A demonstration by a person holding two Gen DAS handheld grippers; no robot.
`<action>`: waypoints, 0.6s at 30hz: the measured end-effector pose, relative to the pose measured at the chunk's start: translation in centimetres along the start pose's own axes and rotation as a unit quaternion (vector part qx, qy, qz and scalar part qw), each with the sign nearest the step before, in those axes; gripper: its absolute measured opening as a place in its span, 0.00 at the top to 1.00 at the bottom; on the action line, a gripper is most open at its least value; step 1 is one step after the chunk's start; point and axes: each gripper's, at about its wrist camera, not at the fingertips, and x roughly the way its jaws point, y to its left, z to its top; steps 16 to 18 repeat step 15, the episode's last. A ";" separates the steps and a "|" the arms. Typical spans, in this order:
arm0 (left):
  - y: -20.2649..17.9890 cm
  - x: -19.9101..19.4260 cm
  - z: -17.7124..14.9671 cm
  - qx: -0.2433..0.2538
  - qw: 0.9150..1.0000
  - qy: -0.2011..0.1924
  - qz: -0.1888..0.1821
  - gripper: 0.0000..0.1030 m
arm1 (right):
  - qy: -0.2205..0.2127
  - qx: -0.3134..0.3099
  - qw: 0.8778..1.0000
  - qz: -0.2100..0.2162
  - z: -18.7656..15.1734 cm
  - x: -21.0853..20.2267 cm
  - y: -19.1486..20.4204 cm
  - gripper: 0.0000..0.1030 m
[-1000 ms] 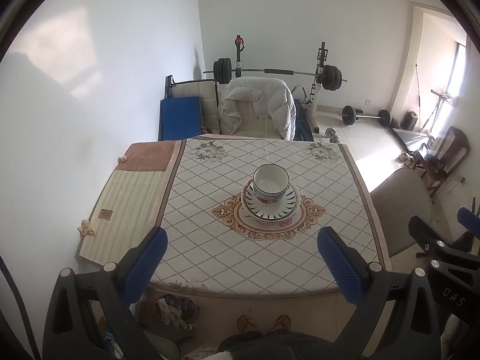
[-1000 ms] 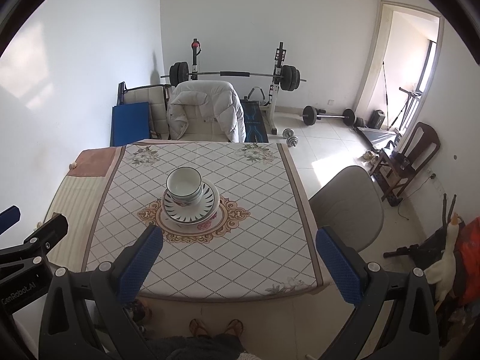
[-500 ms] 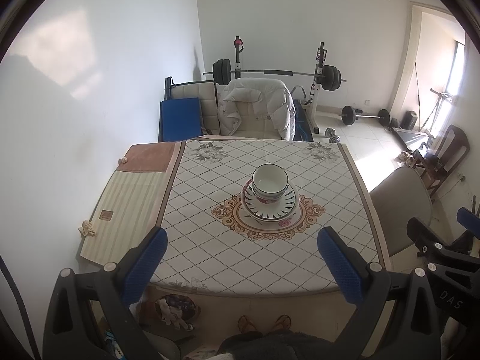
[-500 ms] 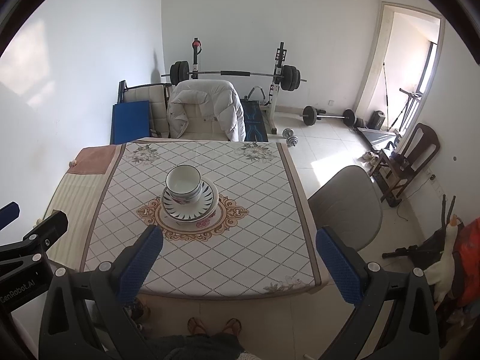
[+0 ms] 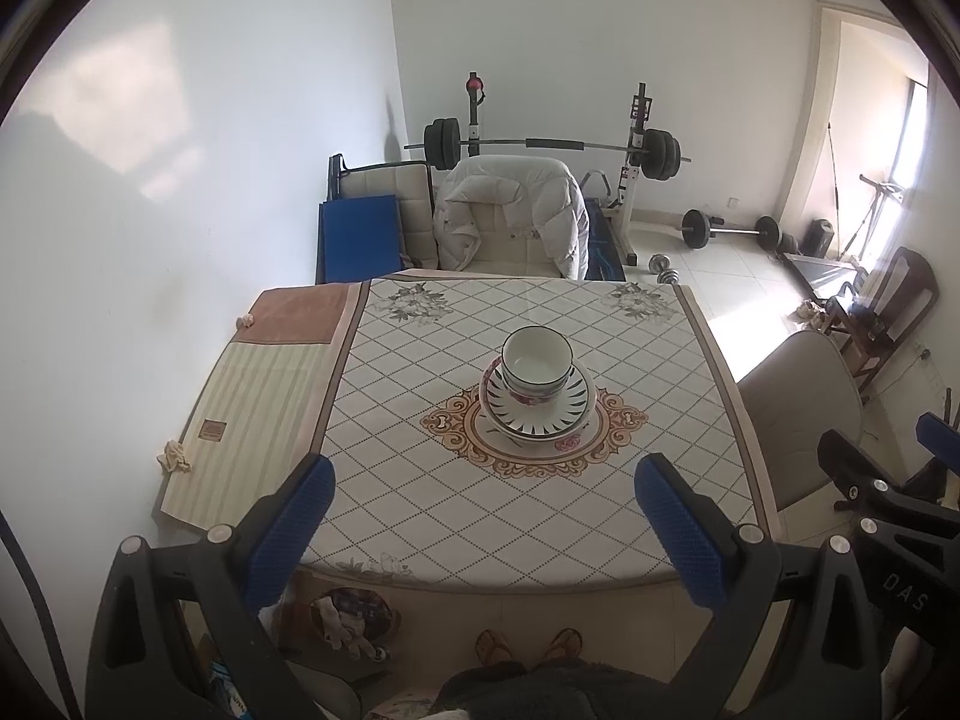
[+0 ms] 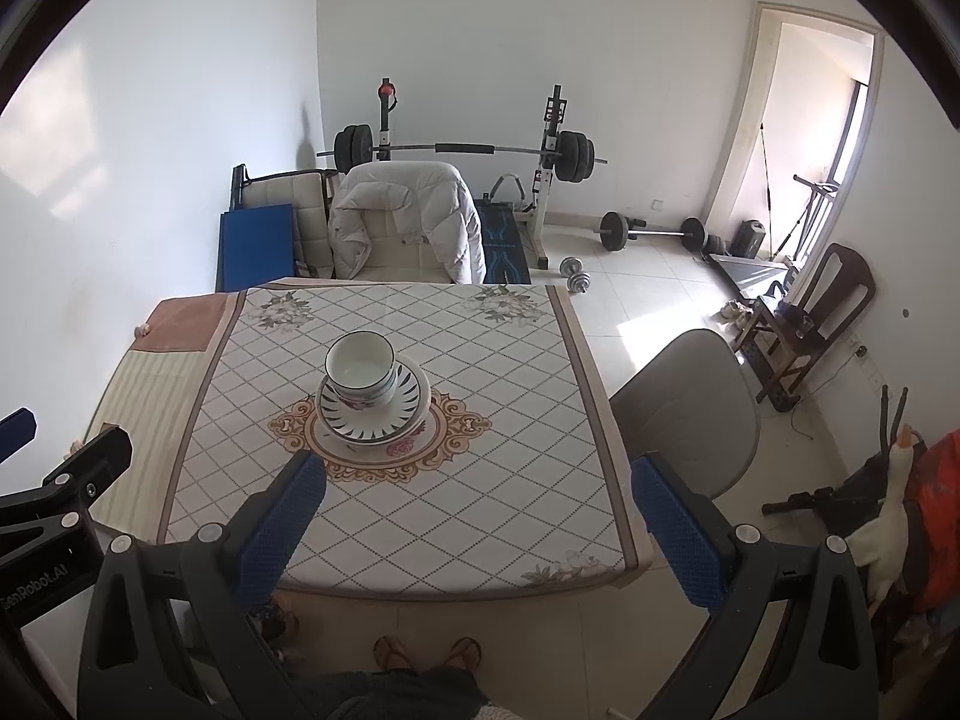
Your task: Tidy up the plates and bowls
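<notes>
The table (image 5: pixel 420 480), under a diamond-patterned cloth with a round medallion in the middle, filled both wrist views, with a jacket-draped chair (image 5: pixel 510 222) at its far edge and a barbell rack (image 5: pixel 552 144) behind that. On the medallion sat the stack (image 5: pixel 537 396): a pale plate with a floral rim at the bottom, a striped dish on it, and a white bowl (image 5: pixel 537 357) with a dark rim on top, seated toward the far-left of the dish rather than centred. The left gripper (image 5: pixel 480 516) was held high over the near table edge, jaws spread wide and empty, well apart from the stack. The right gripper (image 6: pixel 474 516) was held likewise, jaws apart, nothing in them, the stack ahead and to its left (image 6: pixel 372 396). Judged from this, the crockery looked already nested, so the step in hand was probably either a first approach or a backing away; cannot tell which. If a grasp was due, it would be best to take the bowl first, one finger inside and one outside the rim on the near side, then lift straight up so the dish below did not drag. Glazed rims are probably slippery, so clamp low on the wall. The off-centre bowl could tip if nudged sideways.
</notes>
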 end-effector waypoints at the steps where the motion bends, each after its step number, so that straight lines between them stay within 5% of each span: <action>1: 0.0 0.0 0.0 0.000 1.000 0.000 -0.001 0.00 | 0.000 0.001 1.000 0.000 -0.1 0.0 0.0 0.00; 18: 0.1 0.0 0.0 0.005 1.000 -0.002 0.003 0.00 | 0.000 0.007 1.000 -0.007 -0.5 -0.1 0.1 0.00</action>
